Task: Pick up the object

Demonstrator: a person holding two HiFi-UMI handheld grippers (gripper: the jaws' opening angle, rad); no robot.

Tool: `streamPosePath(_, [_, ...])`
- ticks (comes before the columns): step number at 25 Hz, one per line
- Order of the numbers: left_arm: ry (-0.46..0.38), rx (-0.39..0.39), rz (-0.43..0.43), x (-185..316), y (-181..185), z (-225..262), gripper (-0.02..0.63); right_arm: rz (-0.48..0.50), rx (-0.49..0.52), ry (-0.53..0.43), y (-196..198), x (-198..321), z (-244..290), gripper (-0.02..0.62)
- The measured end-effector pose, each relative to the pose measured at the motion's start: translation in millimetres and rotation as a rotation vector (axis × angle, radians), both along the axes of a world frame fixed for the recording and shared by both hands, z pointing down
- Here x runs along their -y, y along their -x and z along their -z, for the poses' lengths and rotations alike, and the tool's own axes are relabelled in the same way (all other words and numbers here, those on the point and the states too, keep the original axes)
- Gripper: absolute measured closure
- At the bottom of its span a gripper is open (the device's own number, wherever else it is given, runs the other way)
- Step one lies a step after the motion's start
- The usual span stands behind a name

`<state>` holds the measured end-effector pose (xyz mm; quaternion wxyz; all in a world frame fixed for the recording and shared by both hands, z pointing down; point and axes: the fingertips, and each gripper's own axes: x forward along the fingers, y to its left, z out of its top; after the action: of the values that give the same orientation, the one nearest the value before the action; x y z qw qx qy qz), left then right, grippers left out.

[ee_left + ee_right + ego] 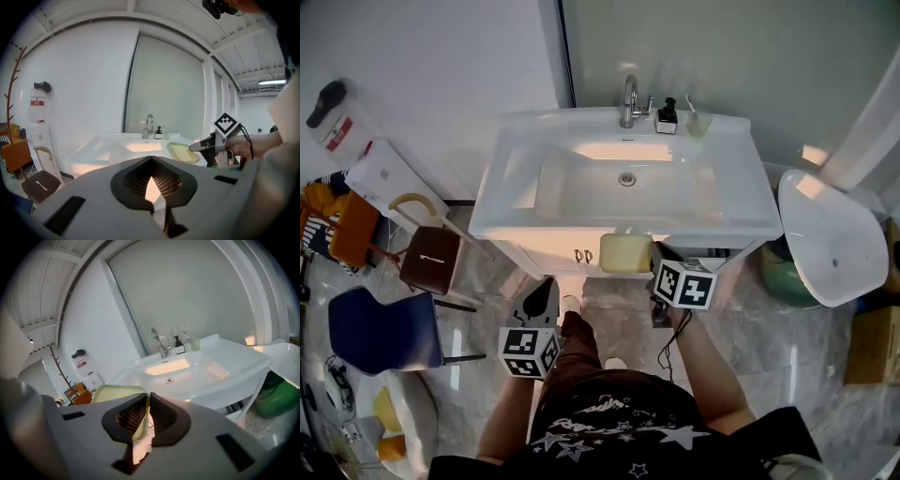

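Observation:
A pale yellow-green shallow dish (623, 253) hangs in the air just in front of the white sink's front edge (581, 230). My right gripper (652, 251) is shut on its right rim. In the right gripper view the jaws (147, 397) pinch the dish's edge (117, 392), with the sink bowl (211, 371) beyond. The left gripper view shows the dish (182, 152) held by the right gripper (194, 147). My left gripper (546, 286) hangs lower, near the person's legs; its jaws (151, 159) are shut with nothing between them.
A faucet (629, 101), a small pump bottle (667, 117) and a cup (698, 122) stand at the sink's back. A brown stool (431, 258) and a blue chair (380, 328) are on the left. A white basin (825, 234), a green tub (783, 272) and a cardboard box (874, 345) are on the right.

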<state>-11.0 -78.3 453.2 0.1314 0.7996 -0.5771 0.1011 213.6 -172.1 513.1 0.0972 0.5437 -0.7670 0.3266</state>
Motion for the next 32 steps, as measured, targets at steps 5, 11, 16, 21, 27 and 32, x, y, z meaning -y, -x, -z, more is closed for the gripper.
streamPosePath(5, [0.011,0.015,0.008,-31,-6,-1,0.589,-0.003,0.021,0.005,-11,-24,-5,0.561])
streamPosePath(11, [0.024,0.007,0.016,-47,-5,-1,0.589,0.004,0.028,0.004,-11,-39,-7,0.561])
streamPosePath(16, [0.034,-0.013,-0.002,-59,-3,-7,0.589,0.000,-0.011,0.005,-9,-54,-8,0.563])
streamPosePath(21, [0.044,-0.031,-0.021,-83,5,-11,0.589,-0.005,-0.034,0.014,3,-82,-7,0.563])
streamPosePath(27, [0.054,-0.039,-0.046,-128,25,-14,0.589,-0.010,-0.052,0.029,25,-138,-12,0.563])
streamPosePath(32, [0.067,-0.044,-0.070,-165,33,-19,0.589,-0.035,-0.066,0.028,28,-181,-10,0.563])
